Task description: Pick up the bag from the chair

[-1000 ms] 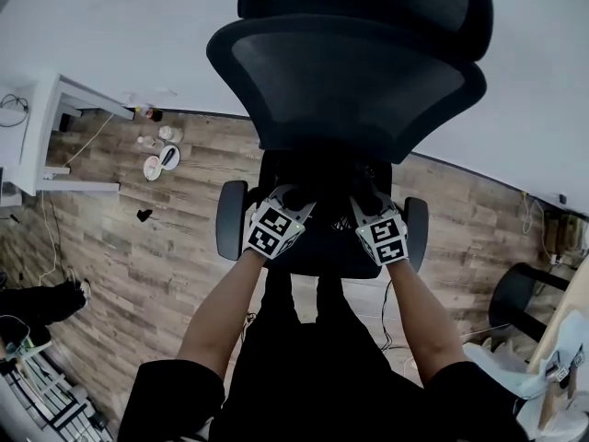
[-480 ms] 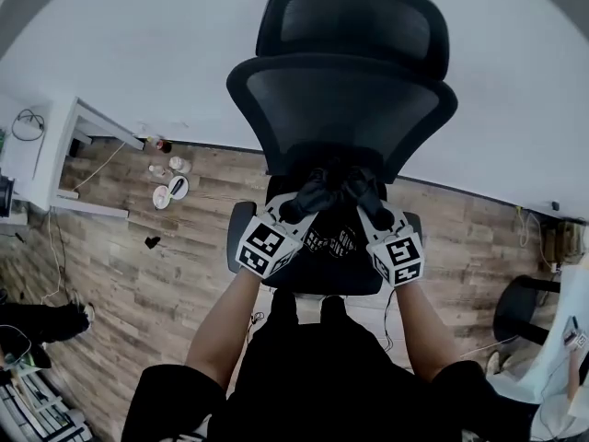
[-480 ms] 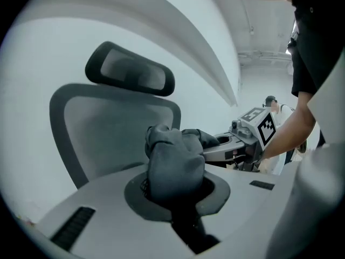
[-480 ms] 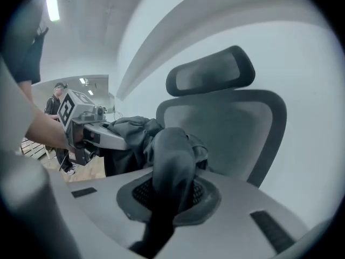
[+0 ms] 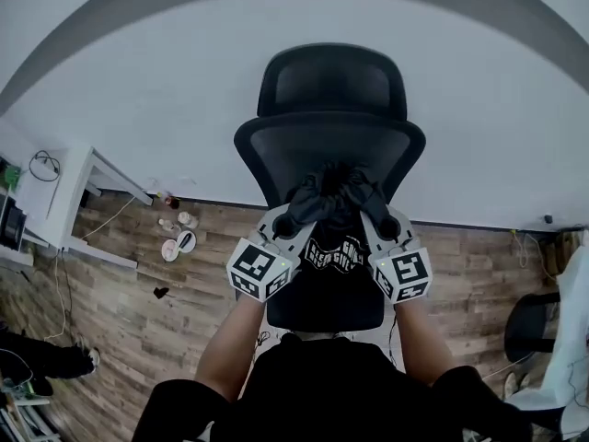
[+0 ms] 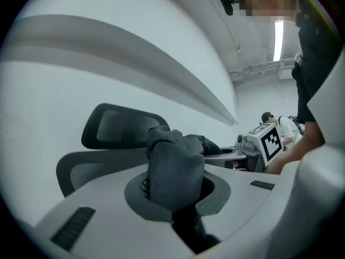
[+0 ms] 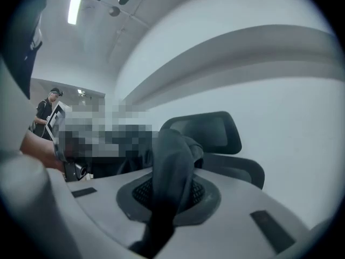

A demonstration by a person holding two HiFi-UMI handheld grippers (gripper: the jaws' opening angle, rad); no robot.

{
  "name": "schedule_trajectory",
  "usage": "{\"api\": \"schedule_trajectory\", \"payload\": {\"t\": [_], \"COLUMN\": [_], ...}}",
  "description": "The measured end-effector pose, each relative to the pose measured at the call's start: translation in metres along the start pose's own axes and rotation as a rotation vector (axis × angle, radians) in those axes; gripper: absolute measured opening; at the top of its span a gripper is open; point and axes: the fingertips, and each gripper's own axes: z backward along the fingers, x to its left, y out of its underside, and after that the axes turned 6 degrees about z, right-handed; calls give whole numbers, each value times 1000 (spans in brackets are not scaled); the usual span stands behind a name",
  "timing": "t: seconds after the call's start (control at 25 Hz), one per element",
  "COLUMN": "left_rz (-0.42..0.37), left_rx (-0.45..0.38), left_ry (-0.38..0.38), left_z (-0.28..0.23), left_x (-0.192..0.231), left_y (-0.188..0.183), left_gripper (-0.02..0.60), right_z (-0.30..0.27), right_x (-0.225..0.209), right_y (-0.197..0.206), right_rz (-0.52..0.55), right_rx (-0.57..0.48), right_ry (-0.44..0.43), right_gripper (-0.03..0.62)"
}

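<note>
Over the chair (image 5: 331, 90) seat, fingers of your left gripper (image 5: 306, 203) and right gripper (image 5: 361, 194) both clamp bunched fabric of the black bag (image 5: 336, 254), which hangs between them.

1. The floor (image 5: 138, 339) below me is wood-look planking in brown and grey. It runs up to a dark skirting strip at the foot of the pale wall.
2. The black office chair (image 5: 327, 145) stands straight ahead of me with its back to that wall. I cannot see its base.
3. At my left a white desk (image 5: 78, 196) stands on the planks against the wall.
4. Just beside the desk, near the skirting, lie a round white dish (image 5: 171, 250) and a few pots too small to make out.
5. A small dark scrap (image 5: 161, 292) lies apart from them on bare planks.
6. A thin pale cable (image 5: 57, 279) trails over the floor by the desk.
7. At my far right stands another dark seat (image 5: 526, 325), partly cut off.
</note>
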Motion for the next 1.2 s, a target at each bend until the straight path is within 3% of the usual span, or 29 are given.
{"api": "schedule_trajectory", "payload": {"t": [0.24,0.4,1.2], "left_rz": [-23,-42,-84], "left_rx": [-160,-212,-178], "left_ry": [-18,-18,-22], "left_z": [7,13,6], "left_x": [-7,-11,-18], "left_y": [-72,-99,-101], "left_gripper": [61,61,62], "right_z": [8,14,20], "right_x": [-13,-13,-20], "right_y": [-73,-101,-101], "right_rz": [27,47,53], "right_rx": [-143,-189,-172], "right_ry": [61,66,87], "right_gripper": [48,48,46]}}
